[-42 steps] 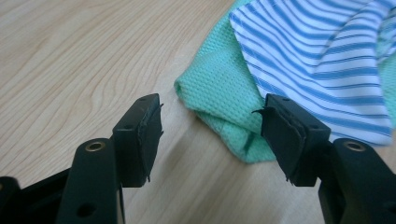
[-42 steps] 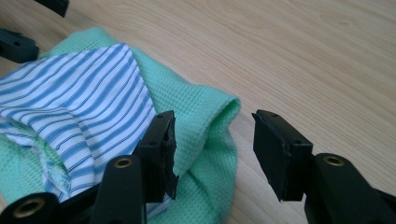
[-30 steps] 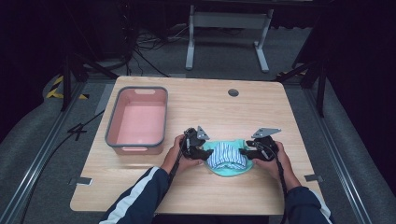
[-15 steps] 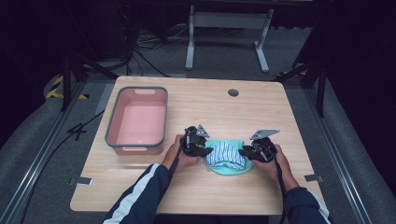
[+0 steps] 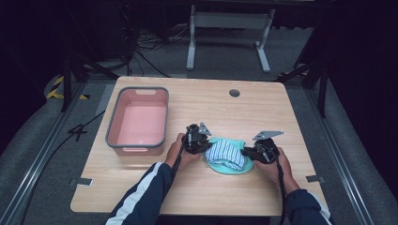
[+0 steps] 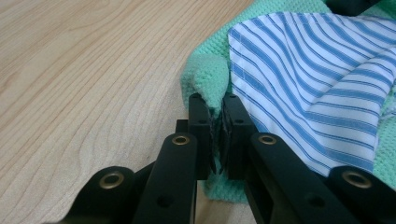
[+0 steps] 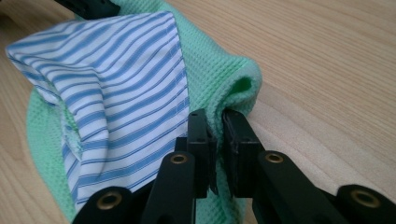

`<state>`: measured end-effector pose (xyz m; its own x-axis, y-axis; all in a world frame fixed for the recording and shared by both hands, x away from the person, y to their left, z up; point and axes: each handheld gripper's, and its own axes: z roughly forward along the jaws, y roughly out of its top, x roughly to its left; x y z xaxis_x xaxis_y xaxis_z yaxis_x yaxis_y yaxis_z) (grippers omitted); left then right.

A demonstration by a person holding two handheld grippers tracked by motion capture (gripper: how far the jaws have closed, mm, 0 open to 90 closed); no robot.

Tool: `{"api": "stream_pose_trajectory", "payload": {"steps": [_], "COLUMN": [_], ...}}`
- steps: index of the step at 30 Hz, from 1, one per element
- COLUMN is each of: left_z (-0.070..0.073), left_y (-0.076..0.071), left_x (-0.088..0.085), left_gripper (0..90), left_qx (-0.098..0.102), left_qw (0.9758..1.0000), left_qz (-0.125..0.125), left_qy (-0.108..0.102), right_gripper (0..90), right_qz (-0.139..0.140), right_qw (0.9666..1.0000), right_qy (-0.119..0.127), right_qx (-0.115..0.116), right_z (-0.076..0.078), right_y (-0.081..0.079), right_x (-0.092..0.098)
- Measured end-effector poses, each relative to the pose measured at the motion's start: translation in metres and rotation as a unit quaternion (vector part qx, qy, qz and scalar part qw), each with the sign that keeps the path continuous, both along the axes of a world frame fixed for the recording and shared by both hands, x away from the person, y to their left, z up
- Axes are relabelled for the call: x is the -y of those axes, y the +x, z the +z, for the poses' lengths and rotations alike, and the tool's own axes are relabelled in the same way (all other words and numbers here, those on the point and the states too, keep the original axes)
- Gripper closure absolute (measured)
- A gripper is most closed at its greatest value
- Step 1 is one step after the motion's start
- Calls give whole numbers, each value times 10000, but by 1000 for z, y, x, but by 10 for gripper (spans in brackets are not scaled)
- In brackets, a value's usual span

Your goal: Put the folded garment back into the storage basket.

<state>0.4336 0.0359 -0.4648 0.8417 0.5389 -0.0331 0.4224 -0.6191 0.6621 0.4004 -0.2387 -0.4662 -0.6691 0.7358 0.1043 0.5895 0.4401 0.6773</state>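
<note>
We are finding the left gripper (image 6: 216,122) pinching a raised fold at the edge of the green waffle cloth (image 6: 208,77), its jaws having just been closing onto that fold. The right gripper (image 7: 215,127) is likewise pinching a rolled lip of the green waffle cloth on the opposite side, its jaws also having just been closing with the fabric between them. The striped cloth (image 5: 226,152) is lying loose on top of the green one, between the two grippers, near the front of the table (image 5: 244,112); the pink bin (image 5: 137,120) is standing apart to the left.

Risks we are noting:
- Each grip is taking only a thin edge fold; in our judgement a sharp pull could let the fabric slide out of one side, leaving the bundle hanging from the other.
- The striped cloth does not appear to be caught by either jaw pair; if the green cloth tilts on lifting, it could slip off onto the table.
- Uneven lifting by the two hands could spill the load before it reaches the bin.

Against the earlier high view, the hands are sitting in nearly the same places and the cloths are lying as before.
</note>
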Motion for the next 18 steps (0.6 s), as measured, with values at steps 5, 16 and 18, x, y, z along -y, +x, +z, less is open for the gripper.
{"api": "stream_pose_trajectory", "payload": {"steps": [5, 16, 18], "left_z": [6, 25, 31], "left_y": [-2, -8, -9], "left_x": [-2, -5, -6], "left_gripper": [850, 855, 855], "left_qx": [117, 255, 321], "left_qw": [9999, 9996, 9994], "left_qz": [-11, 24, 10], "left_qy": [29, -141, -135], "right_gripper": [823, 826, 826], "right_qz": [-21, -59, -27], "right_qw": [9998, 9986, 9982], "right_qy": [212, 498, 561], "right_qx": [19, 159, 187], "right_z": [6, 19, 22], "right_y": [-3, -10, -10], "right_x": [2, 6, 7]}}
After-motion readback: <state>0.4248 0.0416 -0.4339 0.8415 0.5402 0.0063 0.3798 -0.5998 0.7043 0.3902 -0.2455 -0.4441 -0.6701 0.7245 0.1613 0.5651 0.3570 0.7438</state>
